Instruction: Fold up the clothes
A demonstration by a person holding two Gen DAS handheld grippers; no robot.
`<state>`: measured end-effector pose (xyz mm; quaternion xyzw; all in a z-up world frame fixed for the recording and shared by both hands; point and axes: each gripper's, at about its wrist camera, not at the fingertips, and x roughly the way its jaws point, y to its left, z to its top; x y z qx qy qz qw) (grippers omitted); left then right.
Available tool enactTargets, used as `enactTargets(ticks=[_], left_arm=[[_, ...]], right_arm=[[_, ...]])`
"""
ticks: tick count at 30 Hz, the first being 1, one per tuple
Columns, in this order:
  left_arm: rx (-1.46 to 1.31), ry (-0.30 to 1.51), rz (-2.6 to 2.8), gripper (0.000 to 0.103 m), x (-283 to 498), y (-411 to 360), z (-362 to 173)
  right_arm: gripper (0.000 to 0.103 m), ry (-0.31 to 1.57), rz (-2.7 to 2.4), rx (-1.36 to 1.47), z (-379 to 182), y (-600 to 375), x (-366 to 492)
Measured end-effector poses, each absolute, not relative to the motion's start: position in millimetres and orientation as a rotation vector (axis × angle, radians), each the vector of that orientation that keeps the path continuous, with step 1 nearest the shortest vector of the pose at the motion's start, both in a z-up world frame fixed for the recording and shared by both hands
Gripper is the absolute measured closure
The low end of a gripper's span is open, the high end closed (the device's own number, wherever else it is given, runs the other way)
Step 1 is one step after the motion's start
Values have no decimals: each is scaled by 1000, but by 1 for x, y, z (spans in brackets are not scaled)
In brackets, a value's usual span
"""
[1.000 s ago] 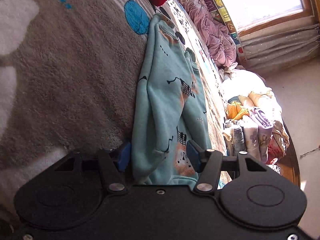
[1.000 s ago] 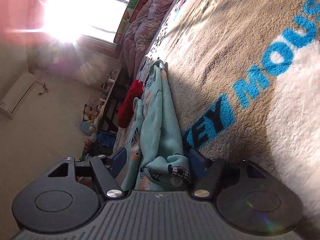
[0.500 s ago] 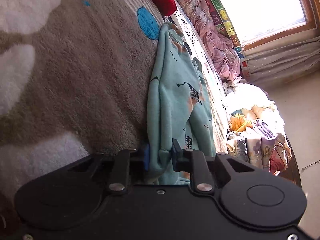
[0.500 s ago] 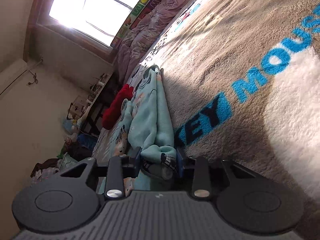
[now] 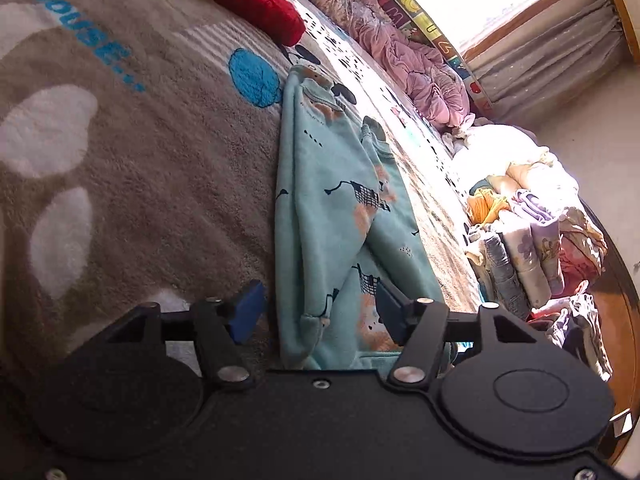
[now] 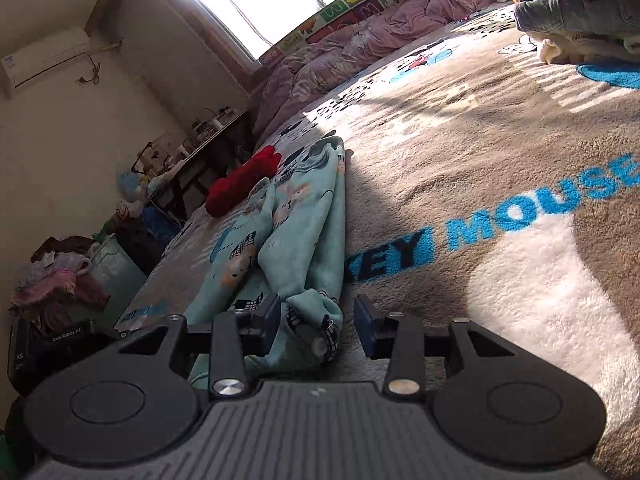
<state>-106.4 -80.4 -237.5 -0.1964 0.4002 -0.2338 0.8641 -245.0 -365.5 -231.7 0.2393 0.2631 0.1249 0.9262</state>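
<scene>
Grey-brown plush blanket (image 5: 168,184), printed with white patches, a blue disc and blue lettering, covers the bed and carries every item below.

Lilac quilted duvet (image 5: 416,68), bunched along the far edge of the bed under the window.

Stack of folded clothes (image 5: 532,248), mixed prints and denim, standing at the bed's edge well apart from the garment in hand; whether this task made the stack cannot be told.

Mint-green fleece garment (image 5: 340,216) with small black and orange cartoon prints, lying on the blanket as a long narrow strip, its layers doubled lengthwise, one sleeve or leg laid across the top. In the right wrist view the same garment (image 6: 296,224) ends in a rolled cuff just ahead of the camera. Judged state: lengthwise fold is in place; the piece is long and not yet a compact bundle, so a crosswise fold looks to be what is left.

Red fabric roll (image 5: 256,4), lying beyond the far end of the garment, not touching it.

Left tool (image 5: 316,304), black with blue pads, jaws wide apart; the near hem of the garment lies between them unclamped.

Right tool (image 6: 316,324), black with blue pads, jaws apart; the rolled cuff sits between them, against or very near the left pad, clear of the right one, not gripped.
</scene>
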Motion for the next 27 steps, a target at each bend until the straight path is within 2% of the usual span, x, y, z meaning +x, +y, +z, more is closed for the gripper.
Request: enactTargets(ticks=[1, 6, 10, 14, 20, 27], left_arm=[[-309, 815, -509, 42, -112, -86, -232], [212, 674, -584, 41, -140, -118, -206], [517, 564, -580, 41, -155, -135, -229], [774, 454, -562, 41, -168, -146, -254], [1135, 276, -522, 40, -186, -162, -292], [1243, 136, -462, 39, -182, -162, -311]], right_arm=[[46, 531, 261, 381, -225, -361, -250], [46, 536, 273, -187, -221, -322, -270], [46, 499, 270, -594, -244, -280, -283], [41, 461, 257, -710, -249, -274, -281], [41, 408, 279, -891, -255, -261, -274], [41, 236, 291, -1084, -263, -252, -278]])
